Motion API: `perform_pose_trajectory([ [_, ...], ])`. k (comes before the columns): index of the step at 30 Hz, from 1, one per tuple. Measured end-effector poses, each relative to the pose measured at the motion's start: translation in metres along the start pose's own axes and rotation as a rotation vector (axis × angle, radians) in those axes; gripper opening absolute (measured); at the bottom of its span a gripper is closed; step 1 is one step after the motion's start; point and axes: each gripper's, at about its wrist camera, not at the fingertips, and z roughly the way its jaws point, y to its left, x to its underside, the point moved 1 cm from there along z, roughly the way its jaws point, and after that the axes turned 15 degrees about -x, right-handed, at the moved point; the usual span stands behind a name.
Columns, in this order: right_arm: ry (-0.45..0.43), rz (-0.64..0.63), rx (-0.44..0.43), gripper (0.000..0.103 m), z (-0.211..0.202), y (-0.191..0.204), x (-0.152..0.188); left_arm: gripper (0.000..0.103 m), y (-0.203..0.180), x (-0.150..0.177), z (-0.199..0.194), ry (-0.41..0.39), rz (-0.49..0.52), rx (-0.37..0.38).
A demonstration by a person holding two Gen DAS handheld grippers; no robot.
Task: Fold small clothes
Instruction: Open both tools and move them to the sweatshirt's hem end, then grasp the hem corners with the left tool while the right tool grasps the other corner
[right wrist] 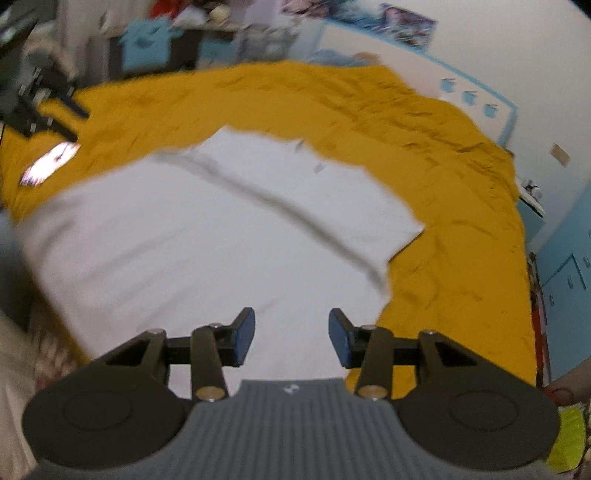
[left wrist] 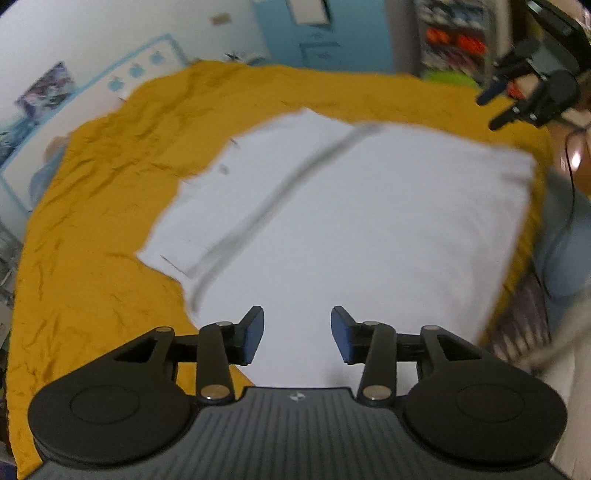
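A white garment (left wrist: 351, 221) lies flat on a mustard-yellow bedspread (left wrist: 92, 240), with a folded edge (left wrist: 280, 199) running across it as a grey line. My left gripper (left wrist: 297, 328) hangs above the garment's near part, open, with nothing between its blue pads. My right gripper (left wrist: 495, 110) shows at the top right of that view, above the bedspread's far side. In the right wrist view the same garment (right wrist: 184, 240) fills the middle. My right gripper (right wrist: 291, 328) is open over it and holds nothing. The left gripper (right wrist: 75, 123) shows at the upper left.
The bedspread (right wrist: 443, 184) reaches a white wall with posters (right wrist: 402, 22) and blue furniture (left wrist: 325, 33). Cluttered shelves (left wrist: 454, 44) stand behind the bed. A bright patch (right wrist: 50, 164) lies on the bedspread. A lime-green object (right wrist: 565, 439) sits at the lower right.
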Motion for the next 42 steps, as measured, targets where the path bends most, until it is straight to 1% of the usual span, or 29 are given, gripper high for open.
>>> perform_pose_trajectory([
  [3, 0.043, -0.027, 0.011, 0.041, 0.009, 0.027, 0.030, 0.051, -0.029, 0.020, 0.001, 0.041, 0.052, 0.024],
  [5, 0.054, -0.053, 0.035, 0.042, 0.018, 0.041, 0.044, 0.052, -0.049, 0.034, 0.000, 0.054, 0.097, 0.039],
  [6, 0.057, -0.069, 0.052, 0.045, 0.022, 0.046, 0.051, 0.052, -0.062, 0.041, 0.000, 0.062, 0.131, 0.043],
  [7, 0.067, -0.089, 0.062, 0.049, 0.026, 0.051, 0.056, 0.052, -0.077, 0.050, 0.000, 0.070, 0.191, 0.042],
  [9, 0.092, -0.135, 0.064, 0.049, 0.032, 0.061, 0.067, 0.054, -0.099, 0.063, 0.003, 0.074, 0.284, 0.023],
  [10, 0.098, -0.152, 0.064, 0.050, 0.036, 0.060, 0.067, 0.054, -0.111, 0.073, 0.001, 0.077, 0.330, 0.007],
  [11, 0.100, -0.170, 0.068, 0.050, 0.037, 0.061, 0.068, 0.055, -0.119, 0.079, 0.003, 0.076, 0.359, -0.006],
  [13, 0.096, -0.202, 0.082, 0.055, 0.037, 0.063, 0.071, 0.059, -0.131, 0.089, 0.006, 0.071, 0.424, -0.045],
  [16, 0.099, -0.227, 0.106, 0.056, 0.037, 0.064, 0.075, 0.064, -0.142, 0.099, 0.010, 0.061, 0.498, -0.095],
  [18, 0.108, -0.236, 0.106, 0.056, 0.037, 0.065, 0.078, 0.066, -0.147, 0.104, 0.012, 0.046, 0.542, -0.106],
  [19, 0.111, -0.245, 0.106, 0.056, 0.037, 0.066, 0.078, 0.066, -0.149, 0.106, 0.014, 0.037, 0.557, -0.121],
  [20, 0.112, -0.258, 0.108, 0.056, 0.037, 0.067, 0.079, 0.064, -0.150, 0.108, 0.017, 0.029, 0.568, -0.145],
  [22, 0.116, -0.297, 0.113, 0.056, 0.040, 0.069, 0.078, 0.061, -0.154, 0.109, 0.019, 0.020, 0.593, -0.164],
  [23, 0.124, -0.317, 0.113, 0.056, 0.041, 0.071, 0.078, 0.052, -0.154, 0.110, 0.018, 0.012, 0.598, -0.167],
  [24, 0.132, -0.331, 0.110, 0.056, 0.043, 0.072, 0.078, 0.047, -0.153, 0.111, 0.018, 0.002, 0.599, -0.177],
  [26, 0.151, -0.353, 0.098, 0.056, 0.043, 0.074, 0.079, 0.020, -0.152, 0.111, 0.014, -0.017, 0.591, -0.187],
  [27, 0.164, -0.364, 0.088, 0.056, 0.043, 0.074, 0.080, 0.014, -0.148, 0.110, 0.012, -0.020, 0.575, -0.181],
  [28, 0.179, -0.381, 0.083, 0.055, 0.043, 0.076, 0.081, 0.009, -0.143, 0.107, 0.009, -0.019, 0.541, -0.160],
  [30, 0.219, -0.434, 0.085, 0.055, 0.045, 0.079, 0.085, 0.008, -0.134, 0.100, 0.001, -0.022, 0.477, -0.137],
  [31, 0.244, -0.468, 0.091, 0.054, 0.047, 0.081, 0.087, 0.007, -0.130, 0.096, -0.003, -0.028, 0.451, -0.138],
  [33, 0.281, -0.535, 0.111, 0.053, 0.050, 0.086, 0.091, 0.007, -0.120, 0.088, -0.012, -0.041, 0.402, -0.141],
  [36, 0.323, -0.606, 0.128, 0.052, 0.051, 0.087, 0.097, 0.007, -0.107, 0.074, -0.022, -0.061, 0.318, -0.170],
  [37, 0.333, -0.618, 0.134, 0.048, 0.053, 0.086, 0.098, 0.007, -0.103, 0.071, -0.024, -0.065, 0.299, -0.177],
  [41, 0.354, -0.645, 0.145, 0.042, 0.056, 0.080, 0.101, 0.007, -0.095, 0.056, -0.028, -0.066, 0.221, -0.202],
  [42, 0.348, -0.641, 0.141, 0.036, 0.055, 0.079, 0.101, 0.007, -0.095, 0.054, -0.029, -0.067, 0.206, -0.206],
])
